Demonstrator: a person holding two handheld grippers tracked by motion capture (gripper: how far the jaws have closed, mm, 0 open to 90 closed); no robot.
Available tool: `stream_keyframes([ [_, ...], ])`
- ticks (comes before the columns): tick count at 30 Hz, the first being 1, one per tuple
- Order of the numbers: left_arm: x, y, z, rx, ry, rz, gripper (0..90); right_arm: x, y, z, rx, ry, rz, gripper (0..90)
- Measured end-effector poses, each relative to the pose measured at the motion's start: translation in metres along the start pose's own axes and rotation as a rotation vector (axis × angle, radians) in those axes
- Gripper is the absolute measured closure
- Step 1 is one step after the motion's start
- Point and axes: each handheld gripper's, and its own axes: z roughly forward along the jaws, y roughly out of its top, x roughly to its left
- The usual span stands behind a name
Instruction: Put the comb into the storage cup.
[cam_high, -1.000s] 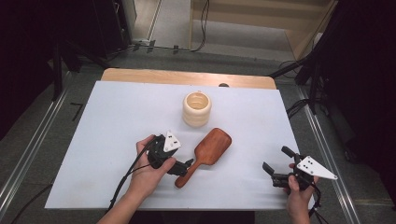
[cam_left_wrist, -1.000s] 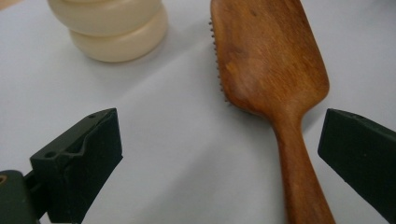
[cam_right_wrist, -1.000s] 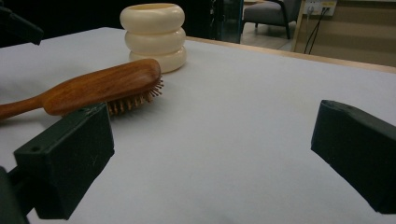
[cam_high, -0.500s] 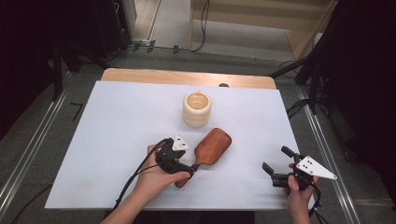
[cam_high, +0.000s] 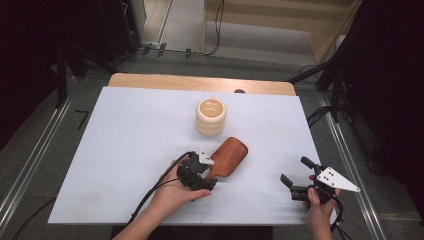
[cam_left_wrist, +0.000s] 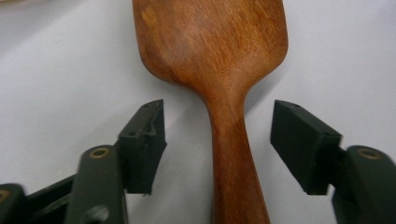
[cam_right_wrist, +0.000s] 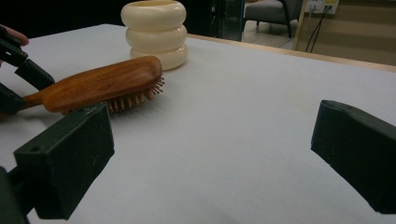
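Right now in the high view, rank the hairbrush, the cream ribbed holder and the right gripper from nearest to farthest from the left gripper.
1. Hairbrush: its handle lies between the open jaws of the left gripper, untouched.
2. Cream ribbed holder: farther back on the table, past the brush head.
3. Right gripper: far off at the table's right front, open.

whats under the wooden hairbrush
The wooden hairbrush lies bristles down on the white table sheet. The right gripper view shows a row of bristles under its head; the rest of its underside is hidden.
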Motion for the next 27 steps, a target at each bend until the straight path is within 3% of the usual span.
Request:
stream_keyframes([
  [9,-0.001,0.007,0.009,0.051,-0.024,-0.008,57.1,0.000,0.000,0.000,0.001,-0.001,0.000,0.0],
  [15,-0.002,0.008,0.015,0.062,-0.002,-0.016,63.0,0.000,0.000,0.000,0.002,0.000,0.000,0.0],
  [21,-0.005,0.008,0.016,0.063,0.045,0.009,70.2,0.000,0.000,0.001,0.005,-0.002,-0.002,0.0],
  [27,-0.001,0.004,0.015,0.035,0.025,0.011,72.1,0.000,0.000,0.001,0.004,-0.005,0.001,0.0],
])
